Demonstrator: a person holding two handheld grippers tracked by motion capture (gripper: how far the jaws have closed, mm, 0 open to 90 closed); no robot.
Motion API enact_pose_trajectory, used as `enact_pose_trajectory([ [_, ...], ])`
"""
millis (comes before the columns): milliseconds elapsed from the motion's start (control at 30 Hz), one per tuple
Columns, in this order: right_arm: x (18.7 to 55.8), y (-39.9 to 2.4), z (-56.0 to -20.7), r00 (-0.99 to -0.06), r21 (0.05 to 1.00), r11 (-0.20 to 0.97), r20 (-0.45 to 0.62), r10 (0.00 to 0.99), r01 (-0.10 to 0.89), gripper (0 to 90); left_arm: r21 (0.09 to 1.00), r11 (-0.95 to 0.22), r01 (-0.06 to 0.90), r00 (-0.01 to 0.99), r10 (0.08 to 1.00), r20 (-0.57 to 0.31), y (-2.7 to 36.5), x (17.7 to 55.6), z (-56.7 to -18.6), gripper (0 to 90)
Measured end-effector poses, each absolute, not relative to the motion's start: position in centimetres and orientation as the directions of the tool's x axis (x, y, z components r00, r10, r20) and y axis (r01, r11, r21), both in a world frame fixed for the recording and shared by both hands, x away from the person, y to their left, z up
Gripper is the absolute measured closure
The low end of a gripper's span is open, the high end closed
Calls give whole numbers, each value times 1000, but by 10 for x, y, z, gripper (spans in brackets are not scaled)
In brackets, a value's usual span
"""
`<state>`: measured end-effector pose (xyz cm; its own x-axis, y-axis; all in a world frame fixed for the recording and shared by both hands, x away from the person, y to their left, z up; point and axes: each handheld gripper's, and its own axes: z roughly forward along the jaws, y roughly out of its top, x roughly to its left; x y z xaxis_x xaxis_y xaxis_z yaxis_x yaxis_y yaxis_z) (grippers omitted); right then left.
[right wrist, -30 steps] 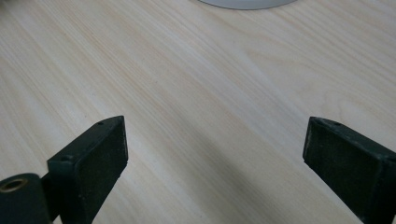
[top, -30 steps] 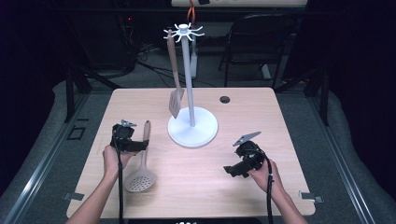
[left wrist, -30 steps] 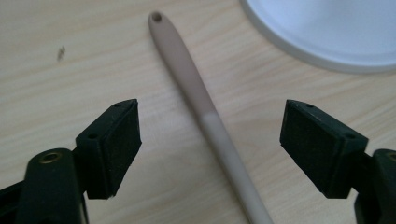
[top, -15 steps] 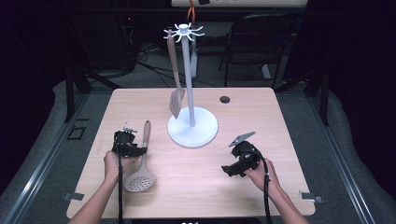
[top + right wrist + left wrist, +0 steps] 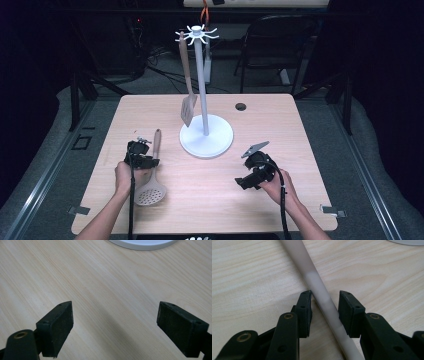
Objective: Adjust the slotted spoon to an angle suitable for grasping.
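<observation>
A slotted spoon (image 5: 150, 191) with a wooden handle (image 5: 157, 142) lies flat at the table's left. My left gripper (image 5: 150, 161) straddles that handle. In the left gripper view the pale handle (image 5: 322, 297) runs between the two pads of the left gripper (image 5: 325, 293). The jaws have just been closing, and a thin gap shows on each side of the handle. My right gripper (image 5: 245, 175) hovers low over bare wood at the right, open wide, with nothing between the jaws of the right gripper (image 5: 115, 315).
A white utensil stand (image 5: 206, 137) rises at the table's middle, its base edge also in view (image 5: 409, 242) (image 5: 142, 243). A wooden spatula (image 5: 187, 107) hangs from its top hooks. A dark grommet hole (image 5: 241, 106) sits at the far side. A chair (image 5: 275, 45) stands behind the table.
The left gripper has sunk a little toward the spoon handle and its jaws have narrowed around it. The right gripper has kept still.
</observation>
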<state>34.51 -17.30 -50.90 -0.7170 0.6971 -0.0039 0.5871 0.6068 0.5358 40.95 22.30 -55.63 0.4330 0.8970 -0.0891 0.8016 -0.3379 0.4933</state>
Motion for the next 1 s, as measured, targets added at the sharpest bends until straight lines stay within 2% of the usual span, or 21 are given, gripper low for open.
enact_pose_trajectory([
  [433, 346, -176, -512, -707, 519, 611, -16, 707, 598, 139, 480, -330, 813, 442, 886, -139, 230, 414, -556, 633],
  [833, 346, -178, -511, -708, 519, 613, -21, 706, 596, 140, 461, -369, 807, 473, 872, -129, 237, 416, -553, 649],
  [1000, 346, -178, -511, -713, 515, 617, -16, 701, 595, 140, 449, -367, 815, 476, 865, -158, 246, 415, -552, 669],
])
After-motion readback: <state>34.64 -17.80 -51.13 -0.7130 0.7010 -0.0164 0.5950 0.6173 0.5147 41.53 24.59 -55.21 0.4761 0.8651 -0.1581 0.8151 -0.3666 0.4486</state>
